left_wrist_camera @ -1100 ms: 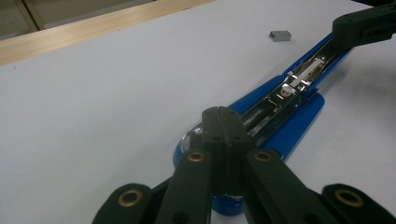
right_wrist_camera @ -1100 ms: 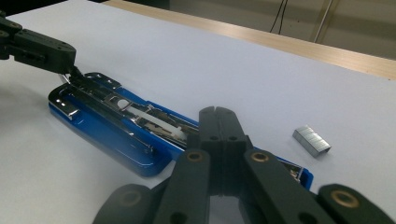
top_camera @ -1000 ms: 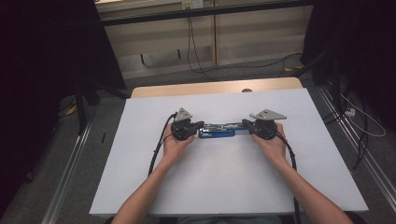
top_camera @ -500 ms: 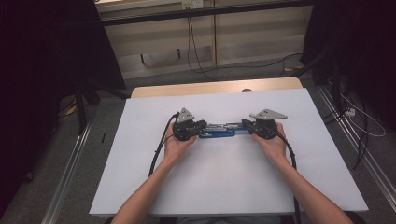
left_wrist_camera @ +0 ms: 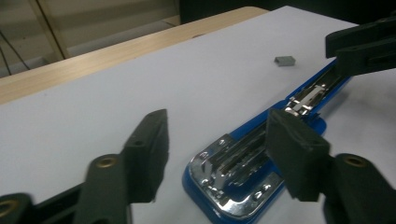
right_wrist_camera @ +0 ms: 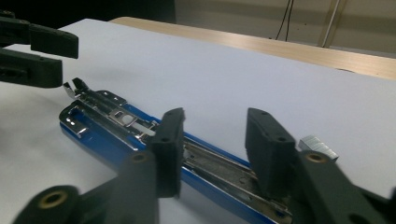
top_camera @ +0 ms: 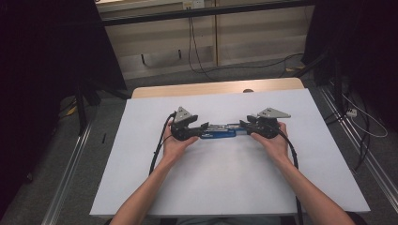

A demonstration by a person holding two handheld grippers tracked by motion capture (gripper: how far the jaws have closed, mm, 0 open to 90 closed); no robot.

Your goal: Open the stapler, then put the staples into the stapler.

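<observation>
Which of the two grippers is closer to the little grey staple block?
The right gripper: the grey staple block lies right beside its jaw, while the left gripper sits at the blue stapler's far end.

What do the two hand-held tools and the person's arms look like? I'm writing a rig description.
Both the left tool and the right tool are black, each topped by a grey three-cornered plate and trailing a black cable. Their jaws are flat black blocks on arms with brass-coloured pivot rivets. The forearms are bare, with no sleeves or gloves in view.
</observation>
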